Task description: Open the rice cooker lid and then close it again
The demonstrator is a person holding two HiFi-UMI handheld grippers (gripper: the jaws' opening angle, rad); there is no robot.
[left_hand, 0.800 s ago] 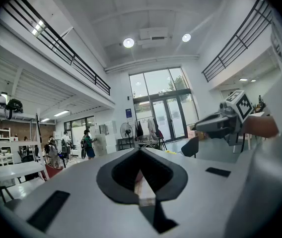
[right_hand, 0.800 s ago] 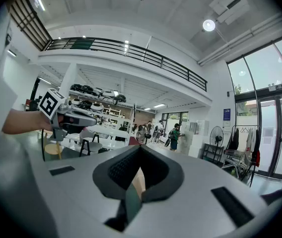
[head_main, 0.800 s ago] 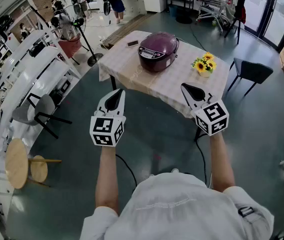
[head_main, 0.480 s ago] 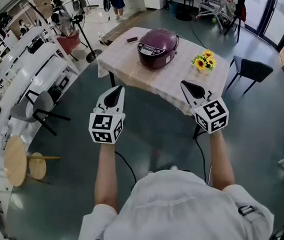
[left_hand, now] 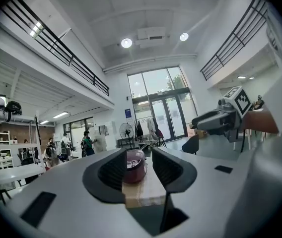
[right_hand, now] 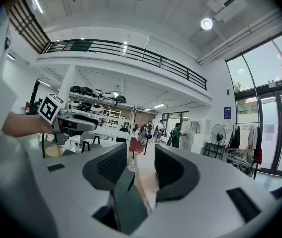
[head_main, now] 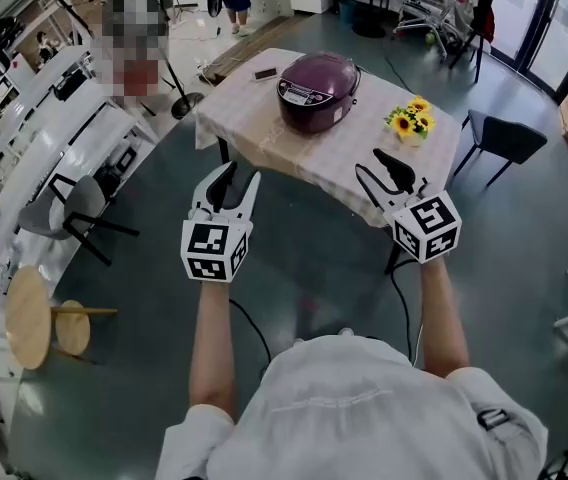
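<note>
Left claw (head_main: 241, 174) stands with its jaws partway apart and nothing between them; in the left gripper view the gap frames only the distant table and cooker. Right claw (head_main: 368, 162) is likewise parted and empty, its gap showing just the pale table edge far off. Each carries its white cube with black square markers (head_main: 214, 251) (head_main: 426, 230), and the two are held well apart from one another at about the same height, both pointing roughly level toward the table.

Both claws hang over bare grey-green floor (head_main: 304, 268), short of the near edge of the surface. That surface, a table under a pale checked cloth (head_main: 264, 133), sits cornerwise to the person, with the cloth's hem drooping over the near side. The dark purple round rice cooker (head_main: 316, 90) stands near the middle of it, lid down, well apart from both claws. A small pot of yellow sunflowers (head_main: 410, 125) sits toward the surface's right edge, and a small dark flat object (head_main: 265, 72) lies near the far-left edge.

Open floor runs between the person and the surface. A black chair (head_main: 504, 143) stands just off the right corner, a grey chair (head_main: 79, 218) and two round wooden stools (head_main: 26, 318) crowd the left side beside long white benches (head_main: 59, 133).
</note>
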